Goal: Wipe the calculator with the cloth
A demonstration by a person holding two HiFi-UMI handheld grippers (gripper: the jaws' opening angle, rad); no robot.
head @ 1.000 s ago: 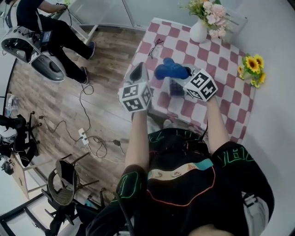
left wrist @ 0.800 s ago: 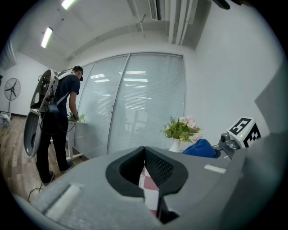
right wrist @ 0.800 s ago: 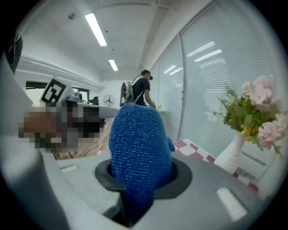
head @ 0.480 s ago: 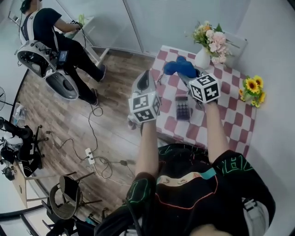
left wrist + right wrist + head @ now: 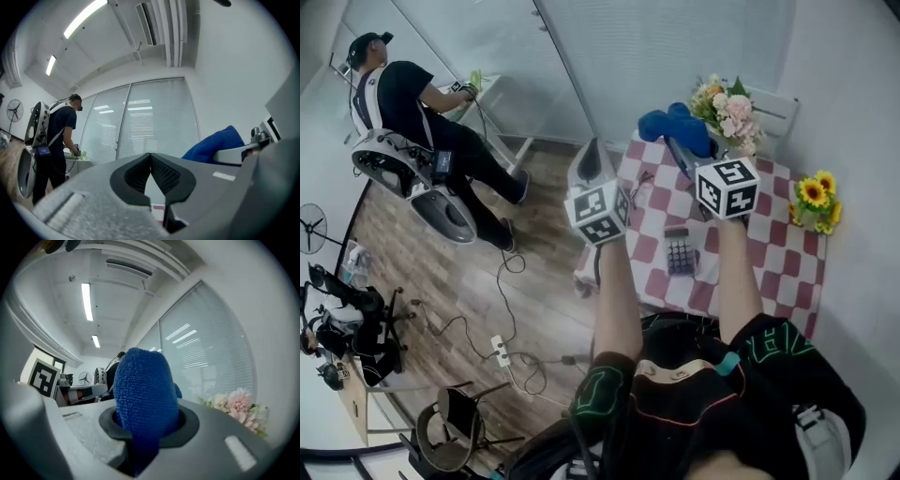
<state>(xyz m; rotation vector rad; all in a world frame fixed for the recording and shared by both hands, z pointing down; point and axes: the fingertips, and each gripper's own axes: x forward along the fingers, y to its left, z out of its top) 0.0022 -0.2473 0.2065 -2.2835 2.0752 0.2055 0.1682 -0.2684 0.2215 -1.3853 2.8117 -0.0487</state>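
Blue cloth (image 5: 143, 390): nubby terry pile, bunched into a rounded lump that stands up out of the right gripper's fingers; in the head view it is a soft, lobed wad (image 5: 668, 126) raised above the far edge of the surface.
Right gripper (image 5: 146, 422): grey moulded plastic with dark rubbery pads, its fingers clenched on the cloth; a white cube with black square markers sits on its body.
Left gripper (image 5: 150, 157): same grey plastic; the black ribbed pads meet at their tips with nothing between them. It is held up off the left edge of the surface (image 5: 591, 155).
Calculator (image 5: 679, 251): small flat rectangle, dark grey, with rows of pale keys, lying flat toward the near edge of the surface, between the two forearms and well apart from the cloth.
Surface (image 5: 787, 272): covered in a red and white checked fabric.
Flowers (image 5: 724, 101): pink, cream and orange blooms at the far edge; the vase is hidden behind the right gripper.
Sunflowers (image 5: 814, 195): yellow petals, dark centres, at the right edge.
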